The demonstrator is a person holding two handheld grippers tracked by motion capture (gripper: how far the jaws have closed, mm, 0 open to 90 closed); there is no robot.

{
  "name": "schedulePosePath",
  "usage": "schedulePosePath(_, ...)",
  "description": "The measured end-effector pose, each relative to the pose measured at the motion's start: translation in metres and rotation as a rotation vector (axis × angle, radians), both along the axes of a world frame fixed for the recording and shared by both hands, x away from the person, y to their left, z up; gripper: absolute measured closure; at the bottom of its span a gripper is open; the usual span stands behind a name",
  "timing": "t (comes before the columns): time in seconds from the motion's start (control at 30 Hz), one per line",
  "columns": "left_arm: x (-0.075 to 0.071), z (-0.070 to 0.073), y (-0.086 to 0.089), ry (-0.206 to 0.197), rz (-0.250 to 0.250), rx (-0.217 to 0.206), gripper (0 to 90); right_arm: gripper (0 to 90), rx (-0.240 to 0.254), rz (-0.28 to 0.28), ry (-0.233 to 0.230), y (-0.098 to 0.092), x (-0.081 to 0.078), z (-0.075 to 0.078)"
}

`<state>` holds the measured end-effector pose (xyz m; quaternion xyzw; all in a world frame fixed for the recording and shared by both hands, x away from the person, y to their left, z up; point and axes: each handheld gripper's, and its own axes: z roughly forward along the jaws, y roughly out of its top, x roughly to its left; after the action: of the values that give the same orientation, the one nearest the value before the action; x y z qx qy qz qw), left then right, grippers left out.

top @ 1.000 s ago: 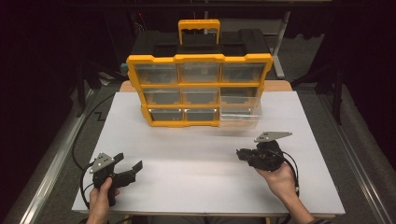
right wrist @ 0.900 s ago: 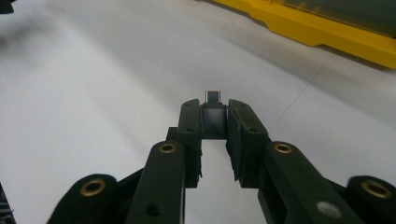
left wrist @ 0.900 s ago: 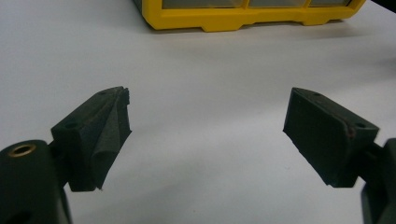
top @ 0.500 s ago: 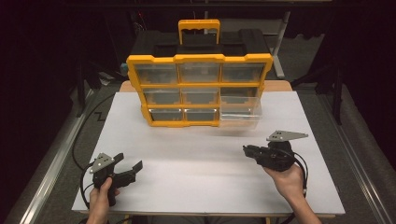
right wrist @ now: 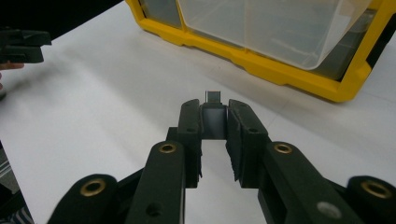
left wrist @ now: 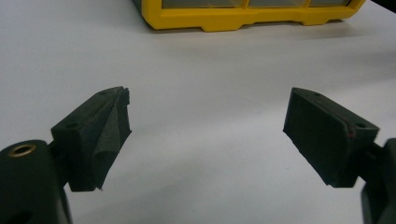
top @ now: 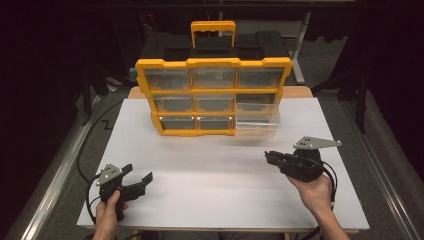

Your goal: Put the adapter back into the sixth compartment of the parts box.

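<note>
Adapter (right wrist: pixel 214 119) (small, grey) lifted back from organizer (top: pixel 215 95) by right gripper (top: pixel 271 158).

A yellow-framed plastic organiser case (top: pixel 214 95) with clear compartments stands upright at the far side of the white-topped table (top: pixel 210 172). Its yellow carry handle (top: pixel 213 30) points upward; one clear plastic drawer (top: pixel 257 119) protrudes at its lower right corner.
</note>
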<state>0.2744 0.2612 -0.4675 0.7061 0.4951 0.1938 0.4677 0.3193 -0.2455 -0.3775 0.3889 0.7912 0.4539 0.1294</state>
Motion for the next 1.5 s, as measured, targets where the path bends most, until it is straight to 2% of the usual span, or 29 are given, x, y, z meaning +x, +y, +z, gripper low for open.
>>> schedulePosePath(0.53, 0.0, 0.0, 0.0, 0.0, 0.0, 0.0, 15.4, 76.8, 0.019, 0.003, -0.032, -0.007, -0.002, 0.023)
schedulePosePath(1.0, 0.0, 0.0, 0.0, 0.002, 0.0, 0.0, 15.4, 76.8, 0.03, 0.008, -0.058, -0.012, 0.001, 0.051)
schedulePosePath(1.5, 0.0, 0.0, 0.0, 0.002, -0.006, 0.001, 15.3, 76.8, 0.045, 0.002, -0.077, -0.011, 0.012, 0.072)
